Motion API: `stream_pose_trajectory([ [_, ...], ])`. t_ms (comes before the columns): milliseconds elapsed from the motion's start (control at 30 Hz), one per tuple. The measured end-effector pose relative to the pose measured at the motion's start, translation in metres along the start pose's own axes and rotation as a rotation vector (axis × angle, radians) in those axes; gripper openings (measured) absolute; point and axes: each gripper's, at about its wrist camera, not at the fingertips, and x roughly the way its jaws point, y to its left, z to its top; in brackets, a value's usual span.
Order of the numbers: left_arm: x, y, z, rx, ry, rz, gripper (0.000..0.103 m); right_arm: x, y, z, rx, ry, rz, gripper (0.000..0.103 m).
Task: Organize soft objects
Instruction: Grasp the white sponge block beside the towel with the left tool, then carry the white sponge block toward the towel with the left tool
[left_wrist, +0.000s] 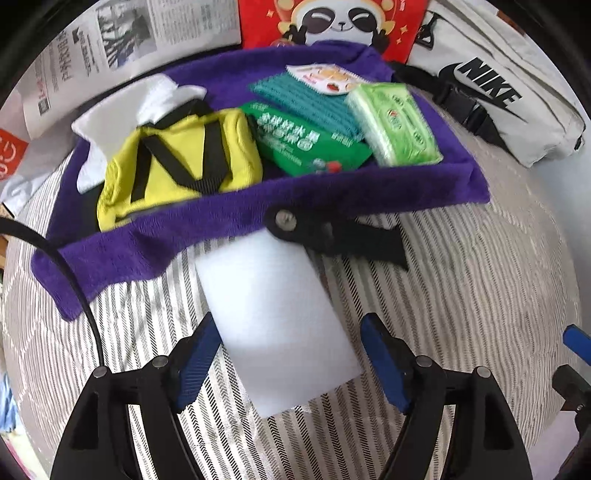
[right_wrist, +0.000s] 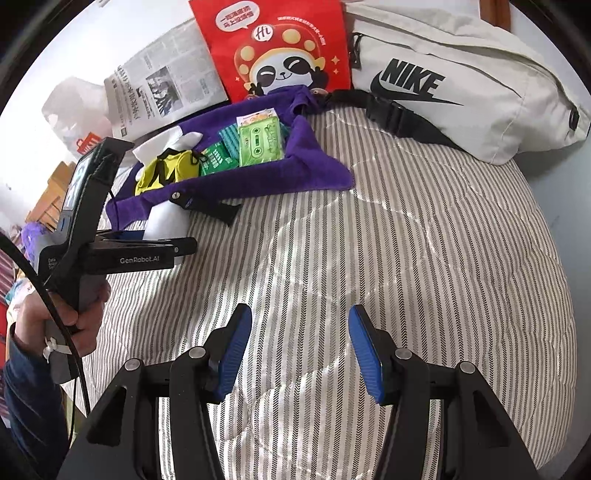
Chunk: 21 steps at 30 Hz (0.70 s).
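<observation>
A yellow bag (left_wrist: 177, 155), 2 green packs and a teal sponge (left_wrist: 295, 99) are being held in the purple towel (left_wrist: 332, 192). A white block (left_wrist: 273, 314) is lying between the wide left tongs (left_wrist: 291, 354). The right tongs (right_wrist: 299, 350) are wide, holding nothing.

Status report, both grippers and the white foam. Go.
Left gripper open, straddling white foam block. Right gripper open, empty, over striped bedding. Black clip lying at foam's far end, against purple towel.

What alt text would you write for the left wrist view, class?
The open left gripper straddles a white foam block on a striped quilt. Beyond lies a purple towel holding a yellow pouch and green tissue packs.
</observation>
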Motion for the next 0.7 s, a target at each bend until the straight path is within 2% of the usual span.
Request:
stream_pose_trajectory([
  [67,-0.002,0.0,-0.005,0.02,-0.022,0.029,0.076,0.001,0.003,-0.002,-0.007,0.001,-0.007,0.054],
  [367,-0.008,0.024,-0.022,0.0,-0.017,0.021,0.076,0.006,0.015,-0.005,-0.025,0.011,0.006,0.054],
  [533,-0.007,0.033,-0.03,-0.005,-0.055,0.017,0.076,0.008,0.02,-0.005,-0.035,0.016,0.006,0.054],
  [567,-0.007,0.033,-0.032,-0.004,-0.074,0.017,0.074,0.008,0.021,-0.005,-0.036,0.018,0.007,0.054],
  [633,-0.011,0.033,-0.038,0.016,-0.108,0.006,0.063,0.009,0.022,-0.005,-0.037,0.022,0.008,0.054],
  [667,-0.013,0.03,-0.041,0.032,-0.124,-0.002,0.052,0.01,0.022,-0.006,-0.039,0.025,0.007,0.054],
  [700,-0.015,0.029,-0.044,0.045,-0.136,-0.007,0.051,0.011,0.023,-0.007,-0.041,0.029,0.005,0.054],
])
